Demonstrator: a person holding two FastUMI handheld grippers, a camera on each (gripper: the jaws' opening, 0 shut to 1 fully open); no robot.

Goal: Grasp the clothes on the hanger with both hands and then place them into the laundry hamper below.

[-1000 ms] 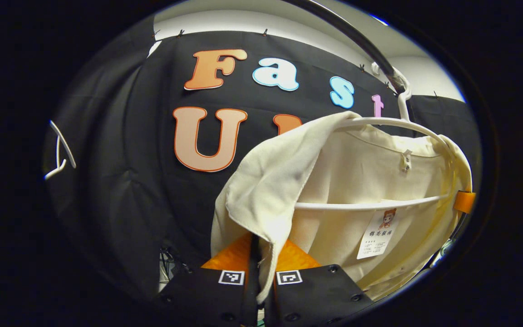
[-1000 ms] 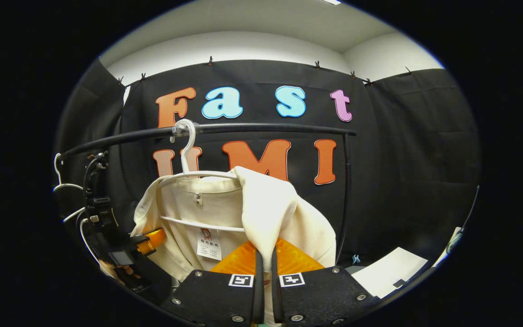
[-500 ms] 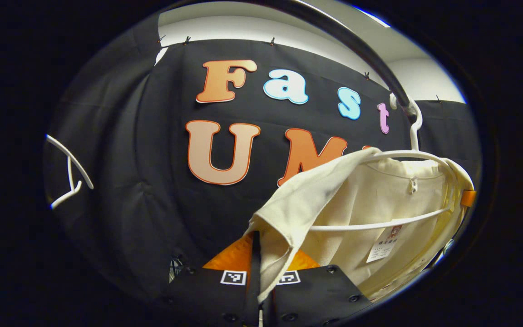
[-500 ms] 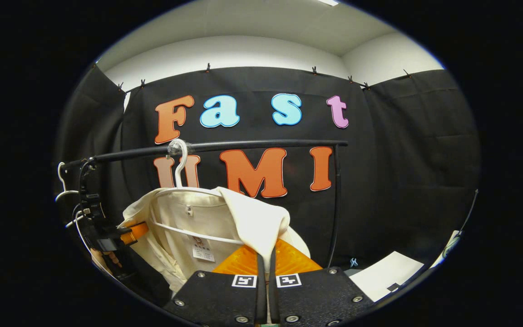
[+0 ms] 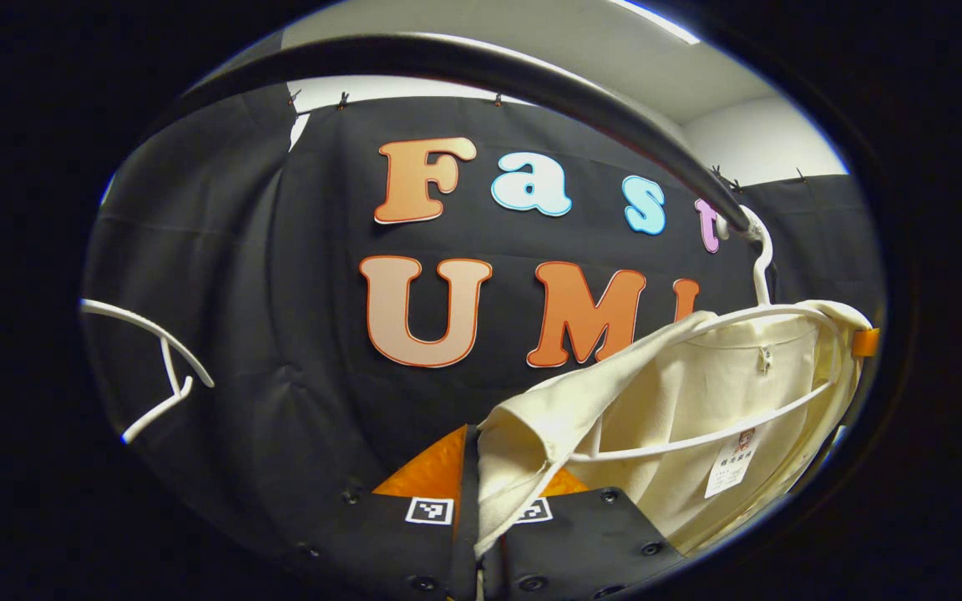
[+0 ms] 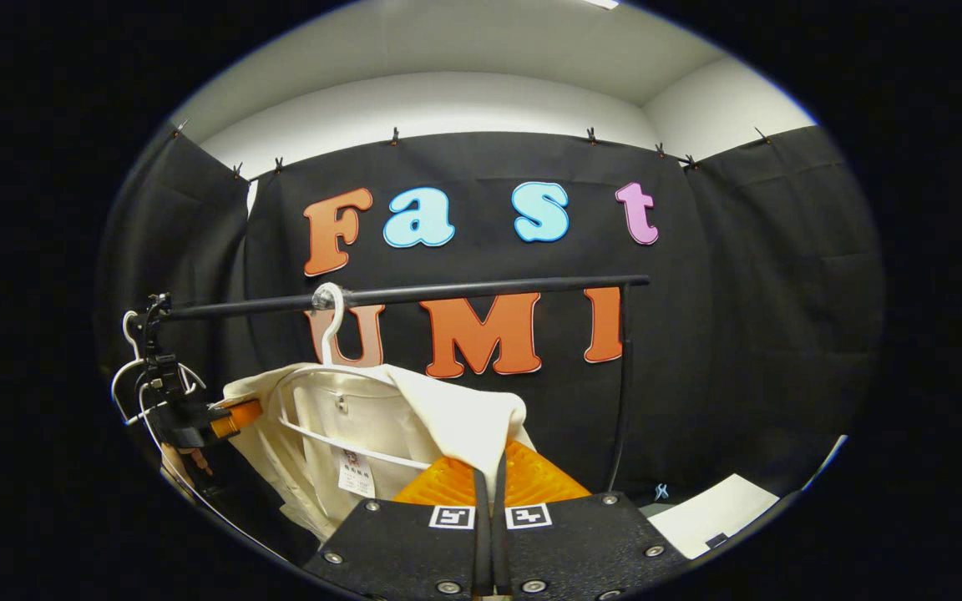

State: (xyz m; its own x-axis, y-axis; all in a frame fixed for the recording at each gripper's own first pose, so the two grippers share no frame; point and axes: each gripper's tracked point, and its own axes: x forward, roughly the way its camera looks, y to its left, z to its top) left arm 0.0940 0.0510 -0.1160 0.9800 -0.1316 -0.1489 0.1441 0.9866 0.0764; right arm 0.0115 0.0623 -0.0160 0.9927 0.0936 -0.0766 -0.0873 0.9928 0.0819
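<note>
The black rail [image 6: 481, 292] runs across the booth in your right gripper view, and from it hangs the white hanger [image 6: 326, 334] that carries the cream garment [image 6: 314, 434]. In the left gripper view the same rail [image 5: 531, 79] arcs overhead, with the hanger's hook [image 5: 761, 259] on it at the far right and a second, bare hanger [image 5: 155, 367] out on the left.

The garment [image 5: 698, 401] is partly on its hanger: the neckline and the back panel with its label sit over the frame, while each shoulder edge is drawn out toward you.

Your left tool [image 5: 481, 509] is closed on one of those shoulder folds — the cloth runs down between its two fingers. Your right tool [image 6: 489, 509] is likewise clamped on the other shoulder, the fabric [image 6: 473, 426] pinched in the narrow slot between its fingers. In the right gripper view you can also see the left tool [image 6: 197, 417] farther off at the left side of the garment, with a hand below it.

So the two-handed grasp looks done. What remains, as I judge it, is most of the job — you need to work both shoulders clear of the hanger's ends, bring the garment down, and let go over the hamper. A sheet of white paper [image 6: 715, 513] lies low at the right.
</note>
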